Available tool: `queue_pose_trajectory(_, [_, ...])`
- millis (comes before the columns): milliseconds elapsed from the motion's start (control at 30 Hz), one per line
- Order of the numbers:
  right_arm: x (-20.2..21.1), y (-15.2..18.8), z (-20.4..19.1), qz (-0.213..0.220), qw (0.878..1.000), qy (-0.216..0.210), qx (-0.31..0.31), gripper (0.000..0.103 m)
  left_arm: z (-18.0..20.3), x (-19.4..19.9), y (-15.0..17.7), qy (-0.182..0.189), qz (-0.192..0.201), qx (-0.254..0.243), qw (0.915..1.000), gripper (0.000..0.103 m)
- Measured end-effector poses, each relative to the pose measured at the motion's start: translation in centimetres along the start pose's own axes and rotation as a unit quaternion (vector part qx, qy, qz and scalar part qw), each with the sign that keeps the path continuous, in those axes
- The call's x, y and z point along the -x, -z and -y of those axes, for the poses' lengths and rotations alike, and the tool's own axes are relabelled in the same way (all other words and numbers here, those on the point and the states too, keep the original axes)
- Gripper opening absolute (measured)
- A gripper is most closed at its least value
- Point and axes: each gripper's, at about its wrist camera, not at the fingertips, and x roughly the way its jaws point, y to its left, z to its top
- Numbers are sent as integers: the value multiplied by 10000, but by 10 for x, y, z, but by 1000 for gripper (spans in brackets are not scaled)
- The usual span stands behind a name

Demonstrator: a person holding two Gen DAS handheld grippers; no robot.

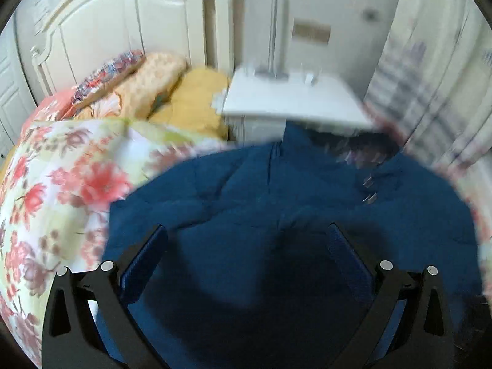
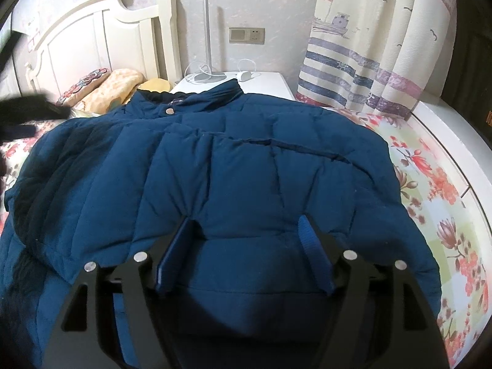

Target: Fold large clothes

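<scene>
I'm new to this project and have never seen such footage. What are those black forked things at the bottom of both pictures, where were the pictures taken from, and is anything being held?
Those are hand-held grippers, one in each of a person's hands, each with a fisheye camera looking along its two fingers. One picture comes from the left gripper, the other from the right gripper. Both look down on a dark blue quilted puffer jacket spread on a floral patchwork bedspread, with a white bedside table beyond. Both grippers are open above the jacket; neither holds anything.
</scene>
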Motion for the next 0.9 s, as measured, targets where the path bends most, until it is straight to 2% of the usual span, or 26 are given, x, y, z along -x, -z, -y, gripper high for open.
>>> queue_pose_trajectory(33, [0, 0, 0, 9, 10000, -41, -5, 73, 6, -16, 4, -151, -64, -153, 9997, 99])
queue_pose_trajectory(67, [0, 0, 0, 15, 10000, -71, -5, 73, 11, -20, 8, -275, 169, -312, 9990, 99])
queue_pose_trajectory(133, [0, 0, 1, 14, 10000, -99, -9, 74, 12, -21, 11, -359, 215, -397, 9983, 99])
queue_pose_trajectory(200, [0, 0, 1, 1, 9999, -141, -8, 76, 5, -13, 5, -228, 67, -301, 9993, 99])
queue_pose_trajectory(267, [0, 0, 1, 0, 9999, -161, -5, 77, -7, 5, -1, -109, 289, -164, 9994, 99])
queue_pose_trajectory(300, [0, 0, 1, -1, 9998, -174, -5, 78, -18, 13, -6, -222, 505, -29, 9985, 99])
queue_pose_trajectory(333, [0, 1, 1, -3, 9998, -186, -5, 78, -31, 12, -11, -378, 535, 142, 9978, 99])
queue_pose_trajectory(367, [0, 1, 1, -3, 9998, -190, -4, 79, -45, 4, -13, -420, 345, 369, 9978, 99])
queue_pose_trajectory(400, [0, 1, 1, -3, 9998, -194, -2, 79, -56, -9, -13, -313, 80, 541, 9980, 99])
queue_pose_trajectory(467, [0, 0, 1, 1, 9997, -224, 3, 79, -67, -31, -7, -103, -153, 575, 9982, 99])
queue_pose_trajectory(533, [0, 0, 0, -2, 9997, -229, 23, 80, -72, -32, 3, 120, 207, 541, 9982, 99])
queue_pose_trajectory(600, [0, 0, 0, -2, 9997, -232, 22, 80, -74, -27, 6, 155, 315, 601, 9976, 99])
queue_pose_trajectory(667, [0, 1, -1, 1, 9997, -249, -2, 81, -72, -4, 11, 84, 481, 715, 9962, 99])
queue_pose_trajectory(733, [0, 1, -1, 2, 9996, -266, -15, 81, -65, 30, 25, 223, 908, 615, 9937, 99])
queue_pose_trajectory(767, [0, 1, -1, 1, 9997, -260, -10, 82, -58, 40, 32, 107, 1023, 449, 9937, 99])
queue_pose_trajectory(800, [0, 1, -2, 0, 9997, -255, -3, 82, -48, 49, 41, -244, 1053, 194, 9940, 99])
queue_pose_trajectory(833, [0, 1, 0, -1, 9997, -257, -1, 82, -41, 49, 51, -512, 910, 32, 9945, 99])
queue_pose_trajectory(867, [0, 1, 0, -3, 9997, -256, 3, 82, -38, 44, 57, -523, 733, -14, 9959, 99])
queue_pose_trajectory(900, [0, 1, -1, -3, 9997, -254, 6, 82, -38, 33, 65, -381, 454, -29, 9982, 99])
